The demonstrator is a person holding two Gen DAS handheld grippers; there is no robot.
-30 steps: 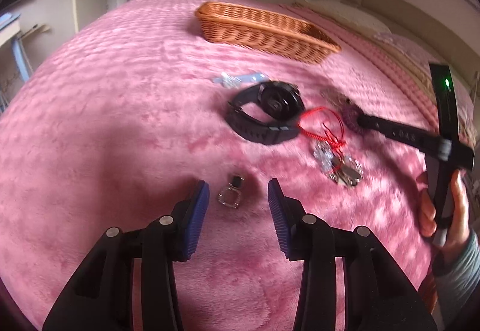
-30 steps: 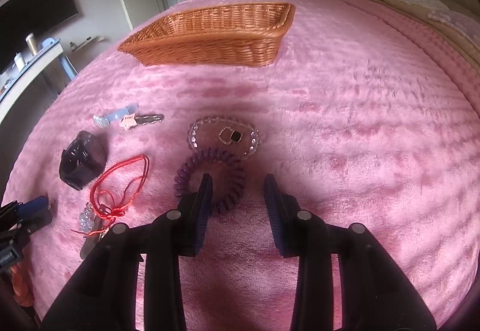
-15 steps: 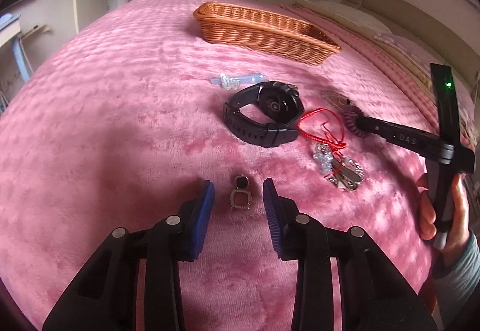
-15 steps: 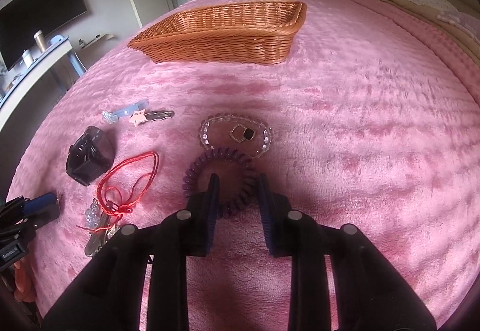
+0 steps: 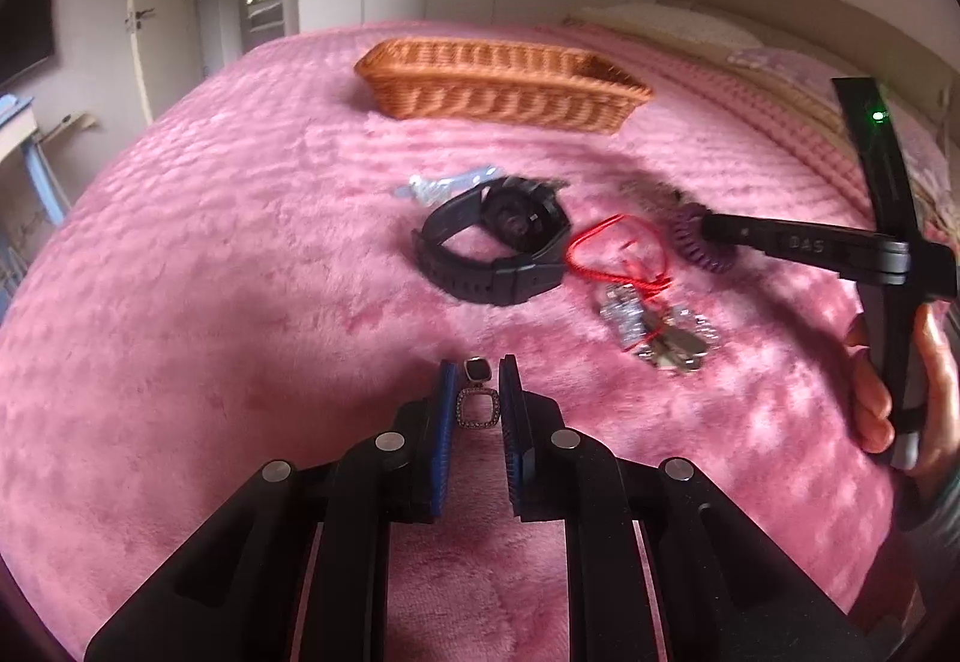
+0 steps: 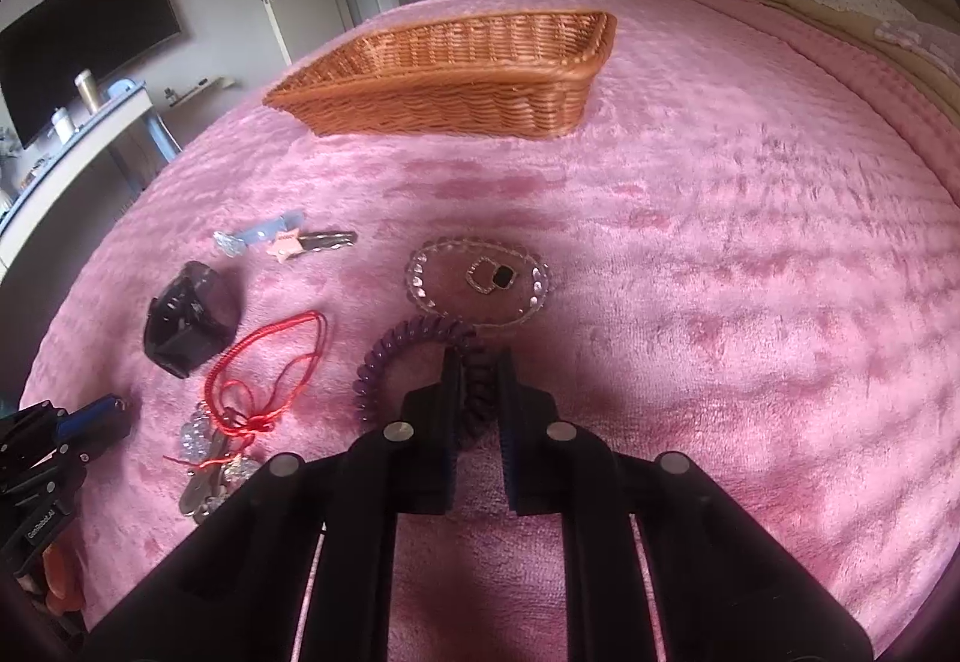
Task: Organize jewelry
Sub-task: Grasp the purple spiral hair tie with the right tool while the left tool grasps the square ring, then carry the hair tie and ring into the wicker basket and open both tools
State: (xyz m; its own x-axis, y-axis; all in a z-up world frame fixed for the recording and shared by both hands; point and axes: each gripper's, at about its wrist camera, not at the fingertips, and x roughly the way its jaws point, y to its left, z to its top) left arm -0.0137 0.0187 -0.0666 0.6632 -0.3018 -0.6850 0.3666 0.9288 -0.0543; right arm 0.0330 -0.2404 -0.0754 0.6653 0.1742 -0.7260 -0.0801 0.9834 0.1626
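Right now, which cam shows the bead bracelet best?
Right wrist: the bead bracelet lies whole and sharp, ringing an earring, beyond the right gripper. Left wrist shows only a blurred sliver behind the purple coil.

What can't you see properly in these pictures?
- Basket floor: its near wall hides it in both views.
- Purple coil hair tie: the right claw covers one side, right wrist view.
- Black watch face: motion-blurred, left wrist view.
- Whether the left claw touches the earring: unclear.

1 basket (image 6: 456, 80), 1 watch (image 5: 498, 248), maybe 2 earrings (image 6: 492, 276).
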